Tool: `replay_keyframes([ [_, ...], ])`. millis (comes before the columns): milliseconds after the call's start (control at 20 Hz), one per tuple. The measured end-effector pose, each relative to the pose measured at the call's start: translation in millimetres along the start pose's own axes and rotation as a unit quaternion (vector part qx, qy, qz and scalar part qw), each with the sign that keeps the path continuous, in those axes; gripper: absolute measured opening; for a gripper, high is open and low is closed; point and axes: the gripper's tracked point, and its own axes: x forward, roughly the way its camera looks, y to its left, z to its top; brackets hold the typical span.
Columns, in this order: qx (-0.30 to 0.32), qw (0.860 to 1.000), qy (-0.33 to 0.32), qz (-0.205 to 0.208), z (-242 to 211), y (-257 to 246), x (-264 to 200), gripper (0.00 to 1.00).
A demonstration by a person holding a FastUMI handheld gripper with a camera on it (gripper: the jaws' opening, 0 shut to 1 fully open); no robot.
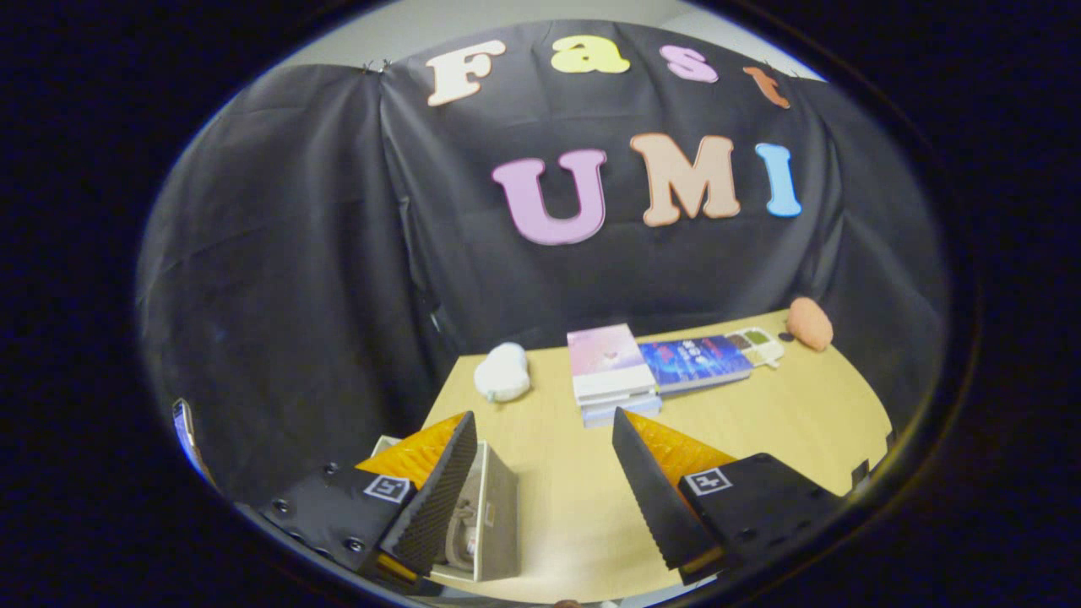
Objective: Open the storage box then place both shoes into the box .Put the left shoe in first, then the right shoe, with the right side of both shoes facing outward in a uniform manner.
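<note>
My gripper (545, 422) is held above the table with its two fingers wide apart and nothing between them. The storage box (494, 515), pale grey-beige, sits on the table (760, 422) below and beside the left finger (439, 490), partly hidden by it. Something pale shows behind its front side, too covered to identify. Bare tabletop lies between the fingers.
Beyond the fingers a stack of books (610, 371) stands mid-table, with a blue book (692, 361) and a small palette-like tray (758, 344) to its right. A white soft lump (502, 371) lies left of the books and an orange one (809, 323) at the far right.
</note>
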Motion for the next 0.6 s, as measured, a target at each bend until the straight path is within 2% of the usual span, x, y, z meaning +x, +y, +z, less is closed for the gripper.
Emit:
replay_keyframes([
  [300, -0.005, 0.997, -0.076, -0.006, 61, -12, -17, 1.00],
  [600, -0.017, 0.992, -0.127, -0.016, 99, -41, -25, 1.00],
])
